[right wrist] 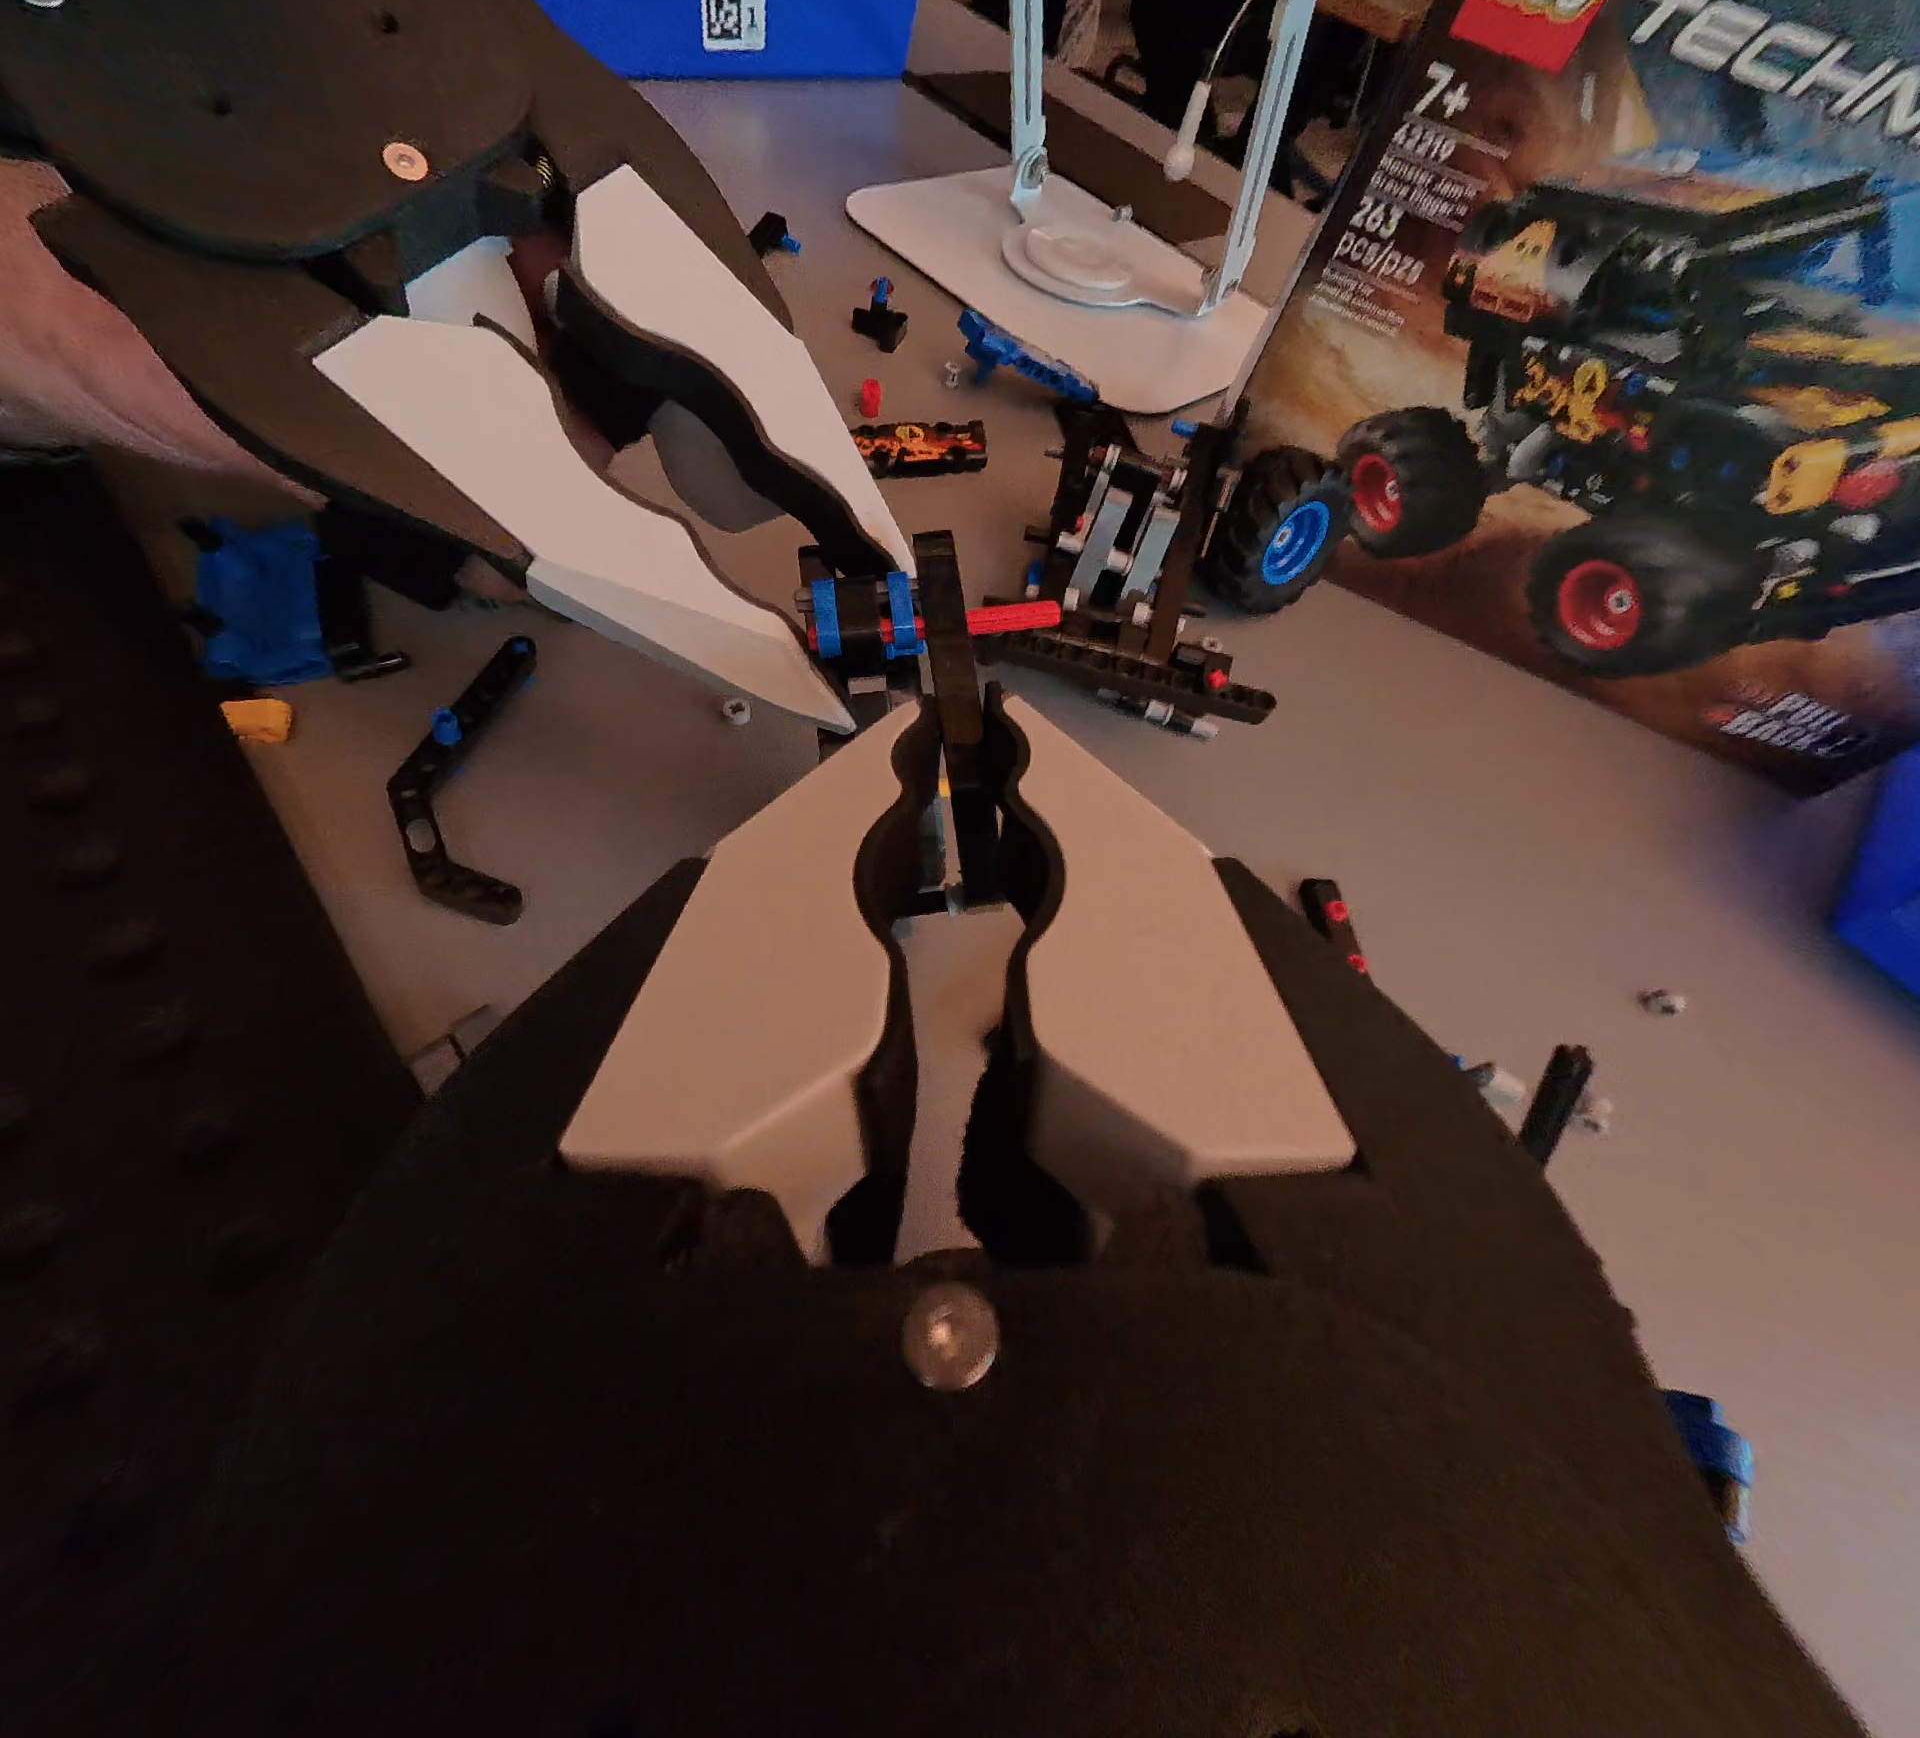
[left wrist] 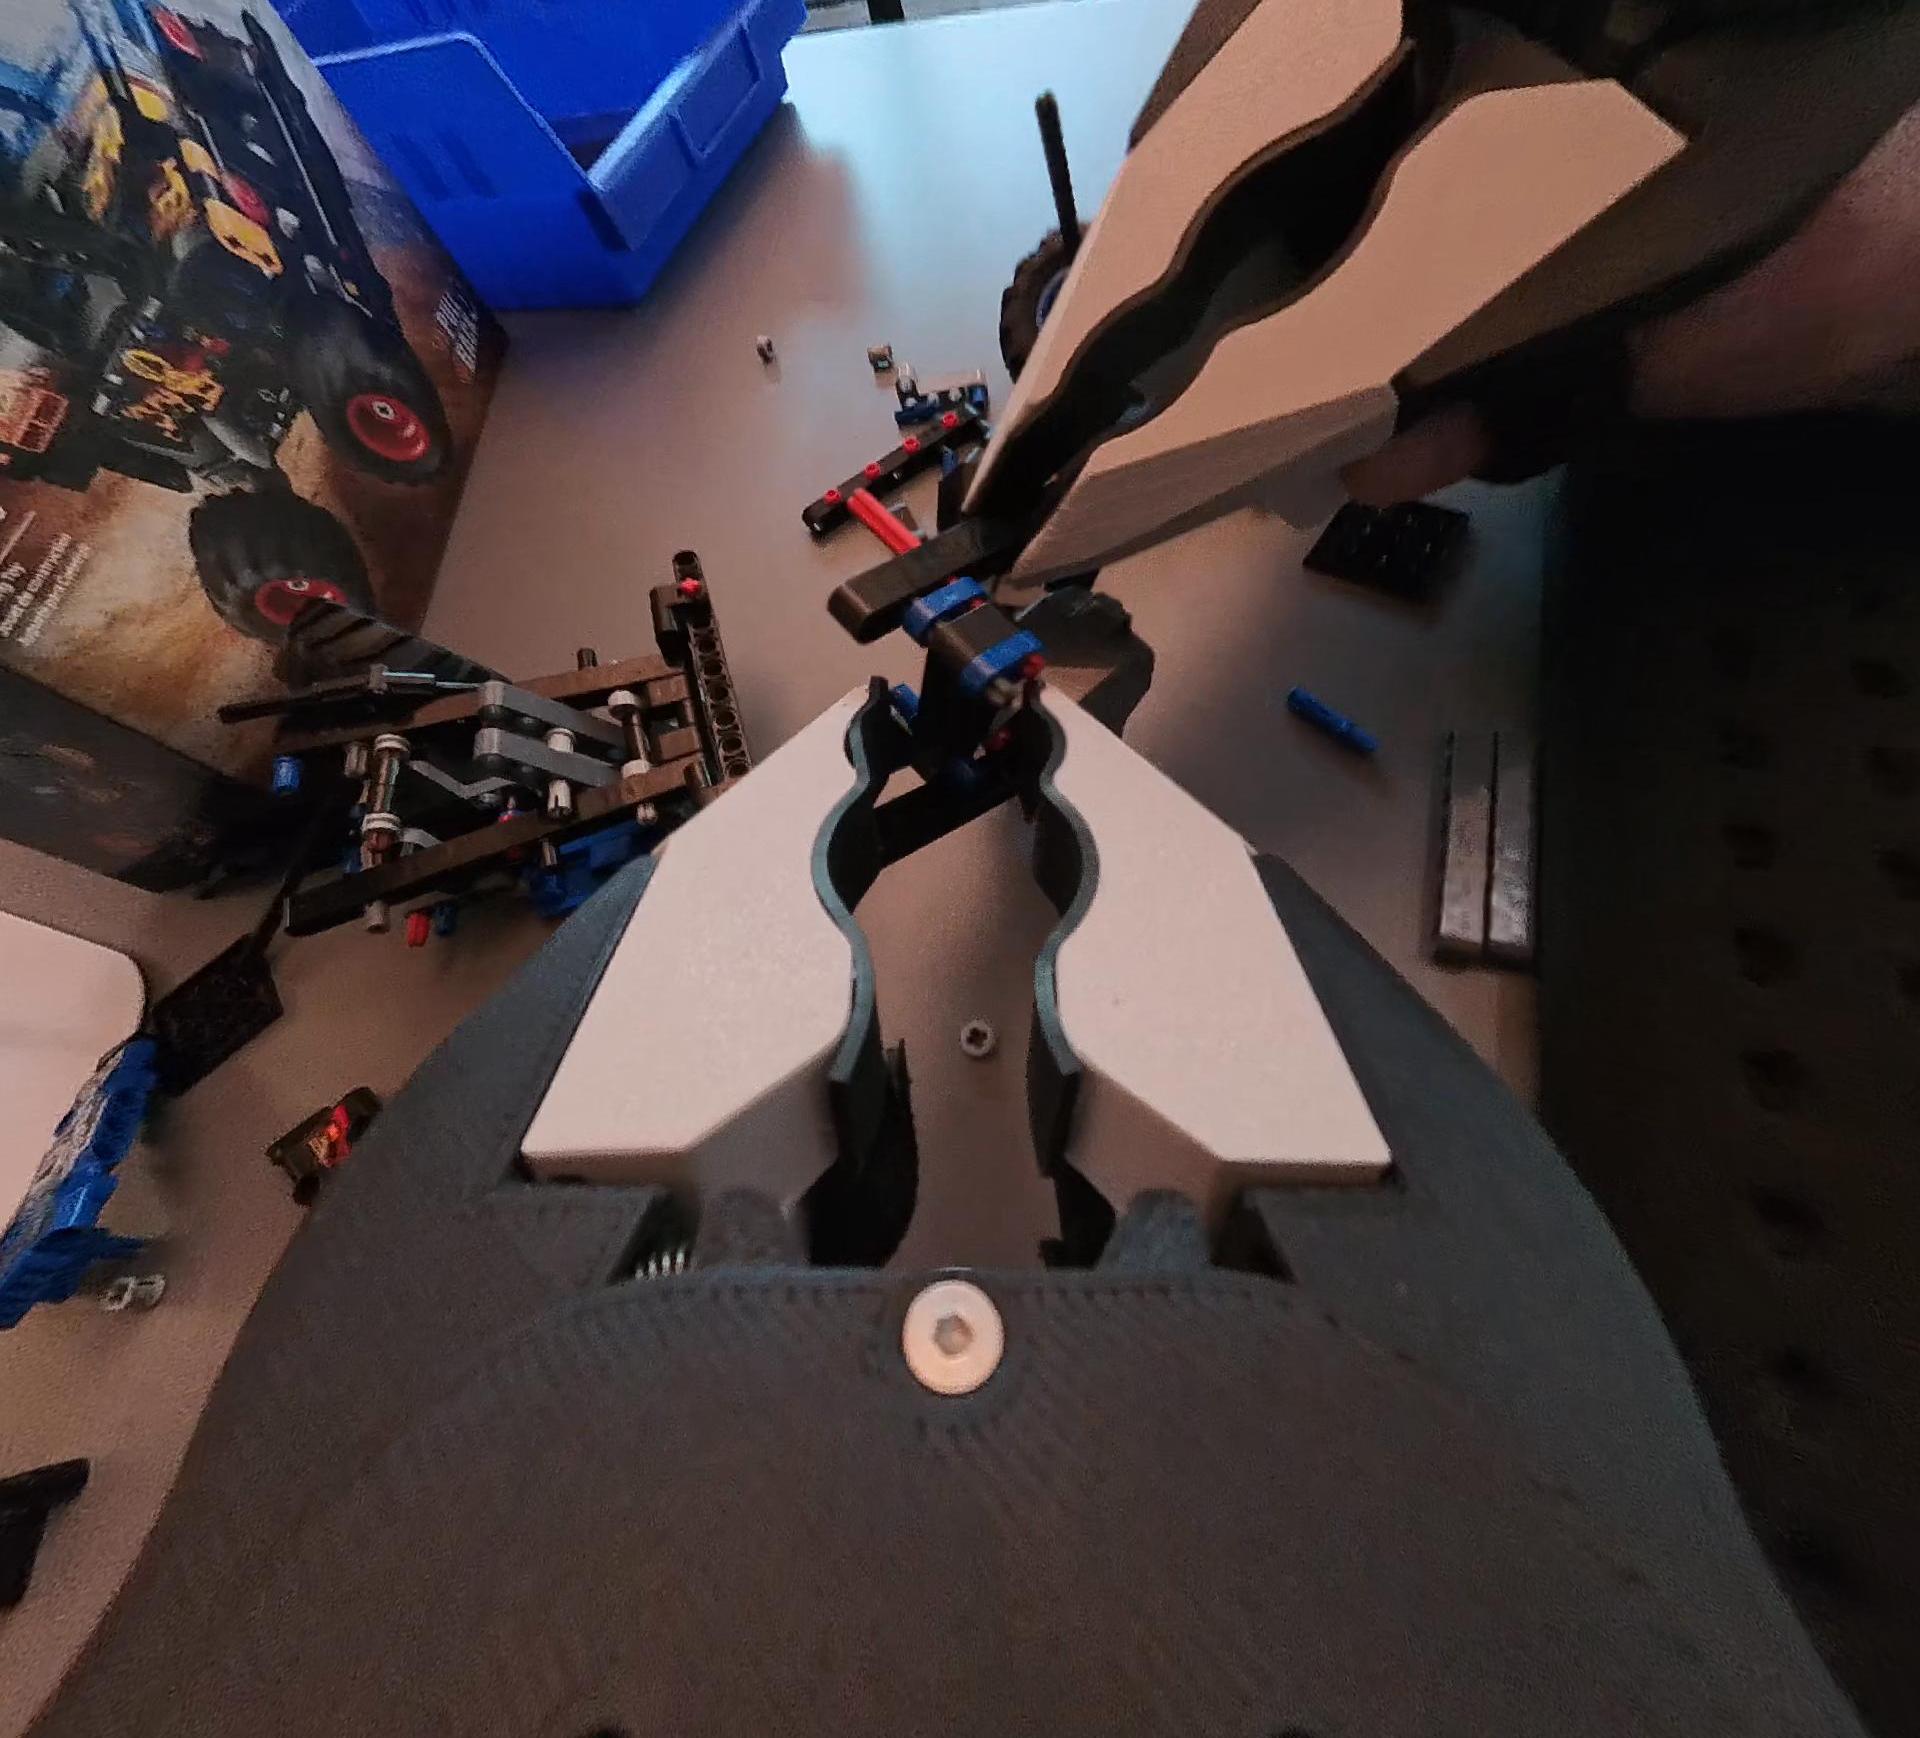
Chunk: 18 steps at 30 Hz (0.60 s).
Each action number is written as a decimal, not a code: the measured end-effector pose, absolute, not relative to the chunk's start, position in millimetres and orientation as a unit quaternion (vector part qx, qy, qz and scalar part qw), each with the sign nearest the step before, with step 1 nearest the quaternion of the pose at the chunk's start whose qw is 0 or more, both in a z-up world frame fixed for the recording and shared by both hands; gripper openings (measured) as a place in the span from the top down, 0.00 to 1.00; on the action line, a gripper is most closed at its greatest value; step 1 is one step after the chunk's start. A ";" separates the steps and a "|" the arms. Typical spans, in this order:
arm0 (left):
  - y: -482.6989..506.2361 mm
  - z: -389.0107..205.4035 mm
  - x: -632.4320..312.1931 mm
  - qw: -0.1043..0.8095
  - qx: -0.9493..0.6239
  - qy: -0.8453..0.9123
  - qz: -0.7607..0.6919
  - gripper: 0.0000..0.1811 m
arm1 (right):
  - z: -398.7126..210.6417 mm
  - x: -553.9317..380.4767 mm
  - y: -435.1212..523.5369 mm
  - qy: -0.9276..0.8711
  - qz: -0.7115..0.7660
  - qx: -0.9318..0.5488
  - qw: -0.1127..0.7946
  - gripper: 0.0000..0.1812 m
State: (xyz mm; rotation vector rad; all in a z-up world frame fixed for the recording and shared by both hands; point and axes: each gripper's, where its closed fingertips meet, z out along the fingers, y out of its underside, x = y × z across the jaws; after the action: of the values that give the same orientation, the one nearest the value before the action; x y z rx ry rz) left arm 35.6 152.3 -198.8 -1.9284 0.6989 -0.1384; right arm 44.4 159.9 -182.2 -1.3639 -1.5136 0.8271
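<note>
My left gripper is shut on a small black assembly with blue connectors, held above the grey table. My right gripper is shut on a short black beam, held upright. The two pieces meet between the grippers. A red axle runs through the blue connectors and pokes out past the beam. In the left wrist view the right gripper reaches in from the upper right with the beam. In the right wrist view the left gripper reaches in from the upper left.
A partly built black chassis lies on the table to the left, with a blue-hubbed wheel beside it. A toy set box and blue bins stand behind. A white stand base, an angled black beam and small loose parts lie around. Left and right tips are no more than a few centimetres apart.
</note>
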 end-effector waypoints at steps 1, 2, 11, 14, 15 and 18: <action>152.8 -197.8 35.8 0.519 -0.804 0.286 -0.061 0.87 | -181.0 44.6 159.6 -0.614 0.328 -0.550 0.461 0.97; 153.3 -200.2 35.1 0.516 -0.805 0.286 -0.060 0.86 | -182.0 43.6 158.9 -0.617 0.319 -0.549 0.465 0.97; 160.9 -199.0 26.4 0.529 -0.800 0.283 -0.002 0.89 | -185.0 33.7 155.1 -0.618 0.278 -0.552 0.485 0.97; 161.4 -196.7 21.5 0.532 -0.792 0.299 0.038 0.91 | -185.1 31.9 150.8 -0.627 0.262 -0.542 0.495 0.96; 161.4 -193.6 21.3 0.537 -0.785 0.305 0.045 0.92 | -181.0 31.9 148.7 -0.625 0.270 -0.533 0.502 0.95; 160.3 -195.6 22.4 0.532 -0.776 0.333 0.060 0.92 | -163.9 33.5 150.9 -0.594 0.311 -0.533 0.516 0.89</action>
State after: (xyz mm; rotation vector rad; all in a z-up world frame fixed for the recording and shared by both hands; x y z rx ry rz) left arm 22.4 160.3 -195.6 -1.8513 0.7948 0.1441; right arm 33.5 150.9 -163.9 -1.2803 -1.4259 0.7458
